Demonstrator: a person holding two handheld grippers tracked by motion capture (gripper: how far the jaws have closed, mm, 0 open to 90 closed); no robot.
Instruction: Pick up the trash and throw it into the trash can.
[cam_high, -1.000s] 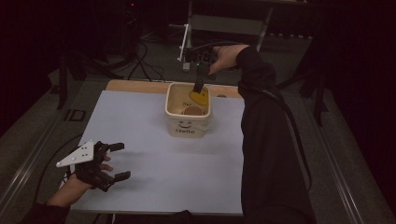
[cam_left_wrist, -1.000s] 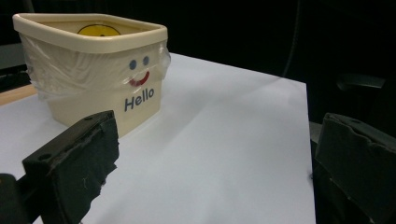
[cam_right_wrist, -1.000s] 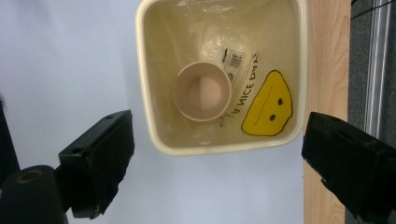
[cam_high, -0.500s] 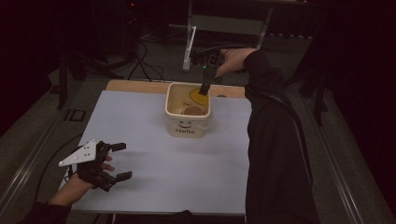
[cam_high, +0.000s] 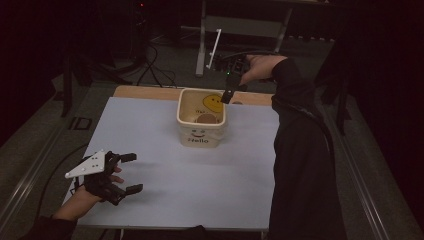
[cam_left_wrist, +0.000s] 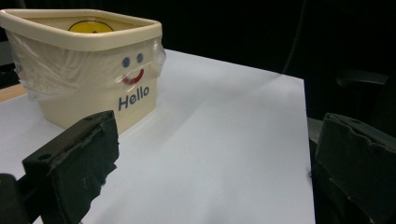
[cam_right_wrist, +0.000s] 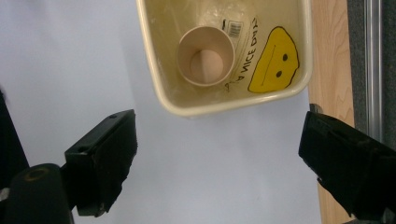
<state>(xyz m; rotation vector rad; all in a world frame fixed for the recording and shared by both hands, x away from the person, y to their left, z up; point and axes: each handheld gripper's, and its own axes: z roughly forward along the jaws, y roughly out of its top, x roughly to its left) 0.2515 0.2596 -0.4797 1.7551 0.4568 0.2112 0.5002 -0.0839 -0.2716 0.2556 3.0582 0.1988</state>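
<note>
right claw wide open, empty, above tub | left claw wide open, empty

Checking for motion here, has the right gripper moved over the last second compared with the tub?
Yes. In the high view the right gripper has drawn back from over the tub, rising toward its far right corner. The tub stayed put.
</note>
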